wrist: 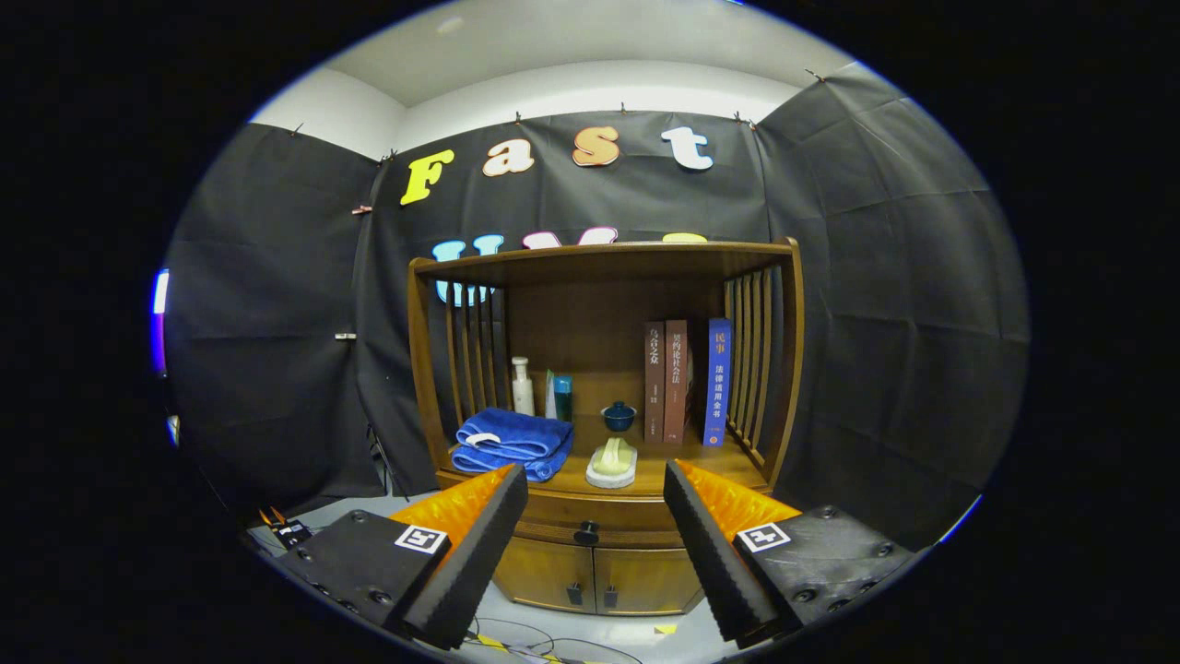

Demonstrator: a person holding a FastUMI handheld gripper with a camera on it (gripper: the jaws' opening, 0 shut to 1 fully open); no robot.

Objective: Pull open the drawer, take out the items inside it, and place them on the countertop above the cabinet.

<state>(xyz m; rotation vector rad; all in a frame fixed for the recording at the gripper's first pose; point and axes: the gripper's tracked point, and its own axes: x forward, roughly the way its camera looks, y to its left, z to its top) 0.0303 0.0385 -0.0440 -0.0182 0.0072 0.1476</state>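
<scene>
From my seat at the controls, the wooden cabinet (604,406) stands ahead against the black cloth wall, well beyond the claw. Its upper part is an open shelf with slatted sides, and its floor is the countertop (668,470) above the drawer. The drawer (590,518) is a shallow band just under that countertop, fully closed, and I see its dark round knob (586,532) squarely in the gap between my two fingers, beyond their tips and apart from them. Below the drawer sit two cupboard doors (599,576) with small dark handles near the middle seam.

My gripper (595,493) hangs with its fingers spread wide apart, holding nothing; the cabinet's lower front shows between them.

On the countertop, a folded blue towel (512,443) lies at the left, just above the left fingertip. Three upright books (684,381) stand at the right, two brown and one blue. A pale dish with a yellowish object on it (612,464) sits near the front edge in the middle. Behind it is a small dark blue lidded cup (619,416). A white bottle (523,385) and a teal box (560,397) stand at the back behind the towel.

What lies inside the drawer I cannot tell.
</scene>
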